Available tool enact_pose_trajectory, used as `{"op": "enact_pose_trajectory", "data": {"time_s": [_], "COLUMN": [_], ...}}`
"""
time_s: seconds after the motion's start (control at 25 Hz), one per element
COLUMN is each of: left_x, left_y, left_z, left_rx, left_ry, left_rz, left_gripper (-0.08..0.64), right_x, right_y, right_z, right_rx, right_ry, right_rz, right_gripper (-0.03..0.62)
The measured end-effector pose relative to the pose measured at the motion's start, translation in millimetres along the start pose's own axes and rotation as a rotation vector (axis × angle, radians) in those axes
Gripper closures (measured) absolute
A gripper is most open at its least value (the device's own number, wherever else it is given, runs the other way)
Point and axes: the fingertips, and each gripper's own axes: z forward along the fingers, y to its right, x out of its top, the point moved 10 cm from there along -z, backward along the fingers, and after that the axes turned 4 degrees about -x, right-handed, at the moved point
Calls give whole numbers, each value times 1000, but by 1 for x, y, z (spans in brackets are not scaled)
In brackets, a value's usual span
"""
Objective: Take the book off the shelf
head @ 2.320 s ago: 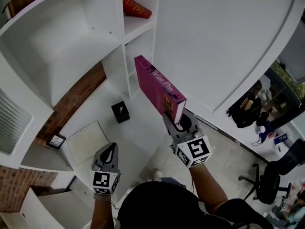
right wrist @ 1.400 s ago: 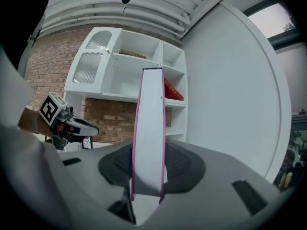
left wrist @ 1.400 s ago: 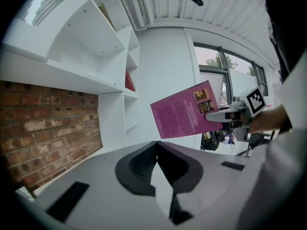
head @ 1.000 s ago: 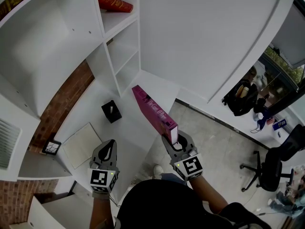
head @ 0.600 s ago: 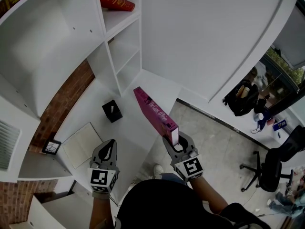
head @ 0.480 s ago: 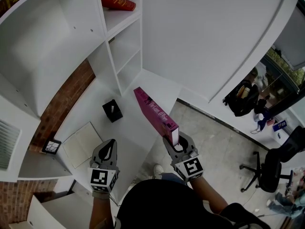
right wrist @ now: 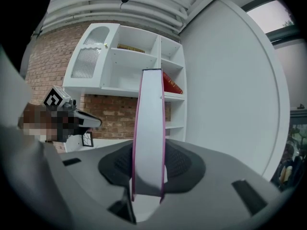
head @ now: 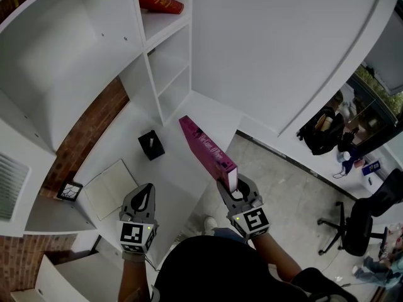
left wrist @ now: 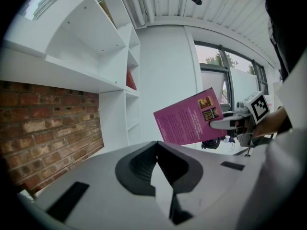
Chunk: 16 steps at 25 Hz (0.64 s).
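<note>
Slim magenta book (head: 205, 147), white page edge, upright in the clamped right tongs (head: 231, 188); left tongs (head: 146, 192) closed, empty.

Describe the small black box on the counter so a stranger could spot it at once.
Start at the white shelf unit and drop to the white counter beneath it. The black box stands there, next to the flat white pad; it is the only dark cube on that surface.
</note>
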Motion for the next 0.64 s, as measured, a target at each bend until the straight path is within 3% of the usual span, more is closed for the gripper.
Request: {"op": "enact_pose_trajectory", "data": {"time_s": [0.64], "left_x": [-3], "left_y": [0], "left_z": [-15], "left_rx": [10], "left_ry": [3], "left_rz": [42], "left_gripper": [551], "right_x": [2], "right_y": [-6], "right_z": [-2], "right_rx": [15], "right_ry": [9], "right_rz": [23], "right_gripper": [449]}}
